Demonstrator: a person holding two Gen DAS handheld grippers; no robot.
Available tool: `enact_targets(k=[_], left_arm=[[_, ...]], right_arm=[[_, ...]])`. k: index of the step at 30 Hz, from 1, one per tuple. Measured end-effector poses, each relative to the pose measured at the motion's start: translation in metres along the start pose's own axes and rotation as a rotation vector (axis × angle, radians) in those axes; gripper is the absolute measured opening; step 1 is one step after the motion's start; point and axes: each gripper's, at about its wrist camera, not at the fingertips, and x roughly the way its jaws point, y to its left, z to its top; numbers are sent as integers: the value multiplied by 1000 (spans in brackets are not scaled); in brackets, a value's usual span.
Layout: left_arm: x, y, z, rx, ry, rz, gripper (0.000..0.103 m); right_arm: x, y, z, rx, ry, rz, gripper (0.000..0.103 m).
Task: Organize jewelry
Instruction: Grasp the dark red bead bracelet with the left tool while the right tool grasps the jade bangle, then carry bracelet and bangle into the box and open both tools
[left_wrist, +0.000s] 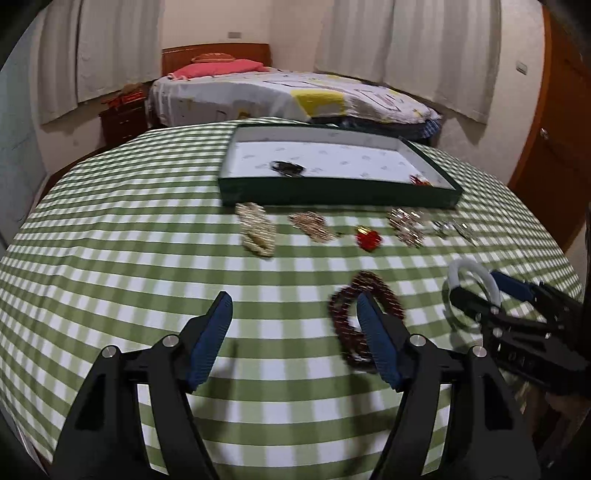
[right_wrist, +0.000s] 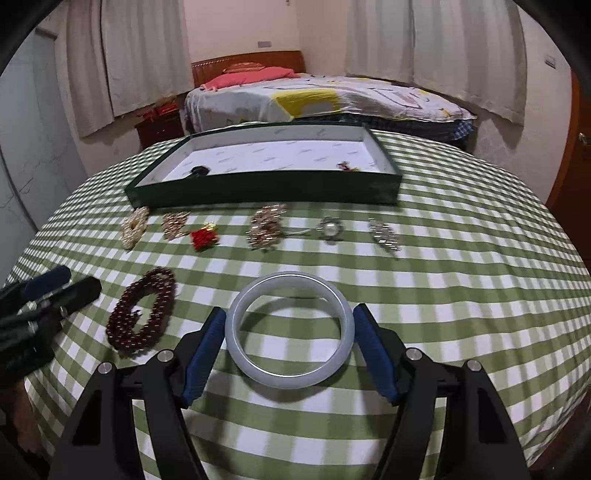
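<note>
Right gripper (right_wrist: 289, 330) clamped on white bangle (right_wrist: 290, 332). Left gripper (left_wrist: 294, 334) fingers apart, nothing between them, dark red bead bracelet (left_wrist: 364, 317) under its right finger. Green-checked tablecloth (left_wrist: 129, 229), brooch row, green tray (right_wrist: 266, 188), then bed (right_wrist: 332, 98), curtains.

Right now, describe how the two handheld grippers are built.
Both match: the left gripper and right gripper have matte black angular linkage arms, round silver pivot pins, and ribbed blue pads lining the jaws. No cables, markings or sleeves show.
</note>
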Motion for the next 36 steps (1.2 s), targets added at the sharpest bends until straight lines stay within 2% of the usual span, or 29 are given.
enact_targets(k=[8,12,14,20,22,36], left_arm=[[19,-35,-3,45,45,-59,68],[33,-40,-6,41,92,-66,68],[34,-43,-6,59,88,-56,66],[31,-40,-8,67,72,-50,36],[30,-37,-9,61,67,-60,20],[20,-31,-5,40,33,-81,16]], right_arm=[[-6,-30,-2,46,-17,-31,69],[-5,-37,-3,72,-17,-25,69],[-5,-38,-3,76,-17,-21,69],[-3,-37,-3,72,-13,-15,69],[-3,-36,-2,71,-13,-14,69],[-4,-30,-2,56,-21,-5,69]])
